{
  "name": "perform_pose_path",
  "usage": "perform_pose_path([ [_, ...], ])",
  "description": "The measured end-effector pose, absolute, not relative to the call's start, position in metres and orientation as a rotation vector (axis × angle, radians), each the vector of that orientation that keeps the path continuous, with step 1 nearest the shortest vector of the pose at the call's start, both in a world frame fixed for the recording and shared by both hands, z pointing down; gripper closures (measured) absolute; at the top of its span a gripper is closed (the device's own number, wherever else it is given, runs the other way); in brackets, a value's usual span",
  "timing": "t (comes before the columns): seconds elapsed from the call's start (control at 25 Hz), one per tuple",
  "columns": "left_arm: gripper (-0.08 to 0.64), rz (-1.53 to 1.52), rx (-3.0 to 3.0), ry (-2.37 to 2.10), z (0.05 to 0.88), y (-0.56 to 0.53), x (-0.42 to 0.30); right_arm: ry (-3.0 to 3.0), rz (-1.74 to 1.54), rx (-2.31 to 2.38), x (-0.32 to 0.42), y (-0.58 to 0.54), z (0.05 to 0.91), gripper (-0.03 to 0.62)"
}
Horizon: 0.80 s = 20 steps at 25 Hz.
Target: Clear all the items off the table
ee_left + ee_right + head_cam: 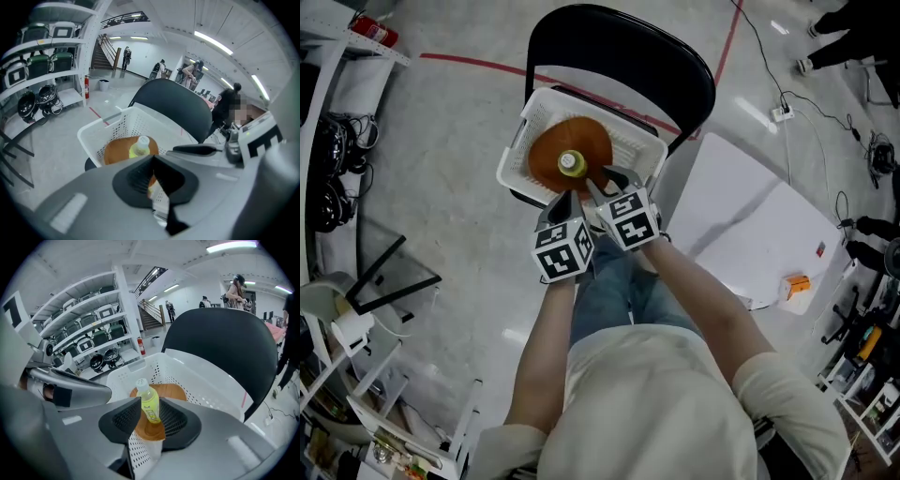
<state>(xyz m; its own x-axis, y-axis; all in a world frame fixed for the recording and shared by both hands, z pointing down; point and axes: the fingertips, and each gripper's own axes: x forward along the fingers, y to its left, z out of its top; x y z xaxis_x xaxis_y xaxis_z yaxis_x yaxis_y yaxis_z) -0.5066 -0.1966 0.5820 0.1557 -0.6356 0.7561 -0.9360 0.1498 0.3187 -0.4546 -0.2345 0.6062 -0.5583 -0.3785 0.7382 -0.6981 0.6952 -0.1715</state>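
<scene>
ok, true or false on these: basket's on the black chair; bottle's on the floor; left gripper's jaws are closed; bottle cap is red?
1. The basket sits on the black chair. True.
2. The bottle is on the floor. False: it is in the basket, on the wooden plate.
3. The left gripper has its jaws together with nothing between them. True.
4. The bottle's cap is red. False: it is white.
</scene>
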Motion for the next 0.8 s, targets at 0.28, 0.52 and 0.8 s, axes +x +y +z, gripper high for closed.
perform_pose_path([
  [0.28,0.550,0.457,1.620,-1.524,0.566,-0.196,-0.492,-2.188,0.589,0.908,-0.430,-0.234,0.581,0.531],
  [0.52,0.551,0.505,1.692,-1.465,0.553,-0.193,-0.474,-2.169,0.621,1.005,-0.408,-0.230,0.558,0.579],
  [0.8,0.551,0.547,1.782,-1.384,0.535,-0.190,-0.447,-2.168,0.638,1.105,-0.384,-0.221,0.530,0.593],
])
